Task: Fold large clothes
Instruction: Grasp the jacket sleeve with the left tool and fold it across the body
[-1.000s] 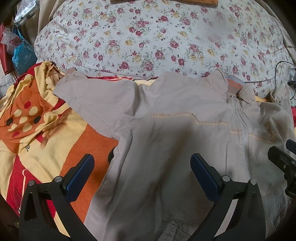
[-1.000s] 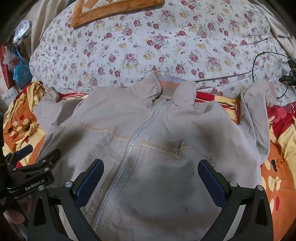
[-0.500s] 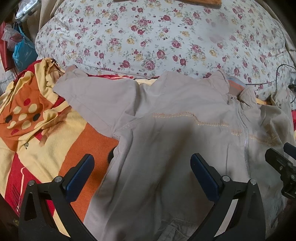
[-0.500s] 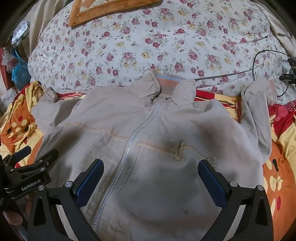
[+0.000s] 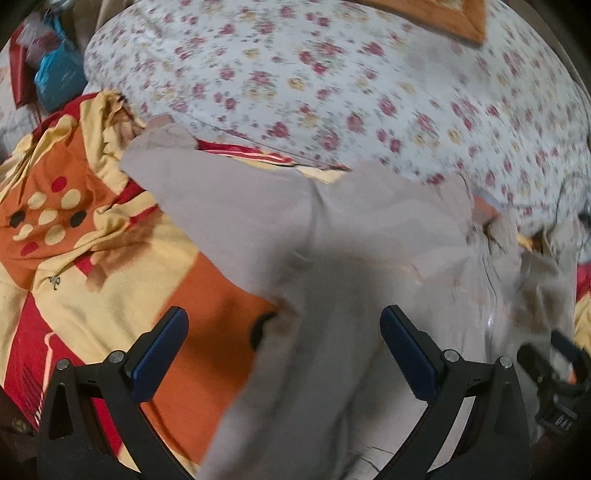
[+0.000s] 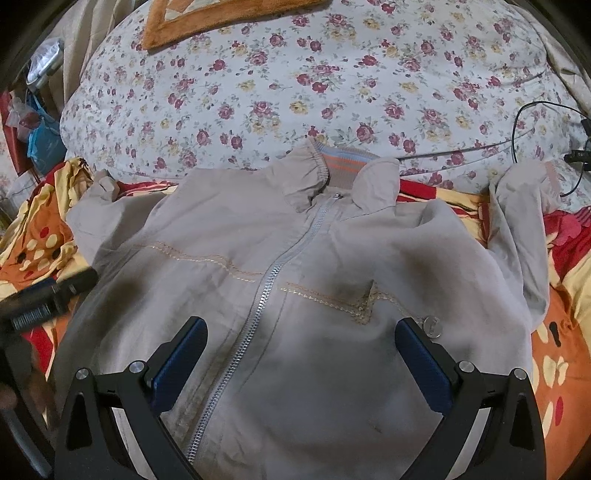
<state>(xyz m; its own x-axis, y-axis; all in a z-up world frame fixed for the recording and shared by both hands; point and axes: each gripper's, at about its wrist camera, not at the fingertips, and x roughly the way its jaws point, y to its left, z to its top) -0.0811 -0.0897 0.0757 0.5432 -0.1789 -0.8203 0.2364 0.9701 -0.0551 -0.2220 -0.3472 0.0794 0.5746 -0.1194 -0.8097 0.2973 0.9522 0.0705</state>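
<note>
A beige zip-up jacket (image 6: 295,295) lies front up on the bed, zipper closed, collar toward the pillow; it also shows, blurred, in the left wrist view (image 5: 332,258). Its left sleeve (image 5: 207,199) stretches out over the blanket; its right sleeve (image 6: 517,229) is bent upward. My left gripper (image 5: 284,354) is open and empty above the jacket's left side, by the armpit. My right gripper (image 6: 299,362) is open and empty above the jacket's lower chest. Each gripper shows at the edge of the other's view, the left one (image 6: 48,295), the right one (image 5: 554,373).
An orange, yellow and red blanket (image 5: 92,266) covers the bed under the jacket. A large floral pillow (image 6: 314,85) lies behind the collar with an orange mat (image 6: 221,18) on it. A black cable (image 6: 524,125) runs at the right. Bags (image 6: 40,136) sit far left.
My left gripper has swung left and forward toward the left sleeve, its view now blurred. My right gripper has edged slightly forward. The jacket has not moved.
</note>
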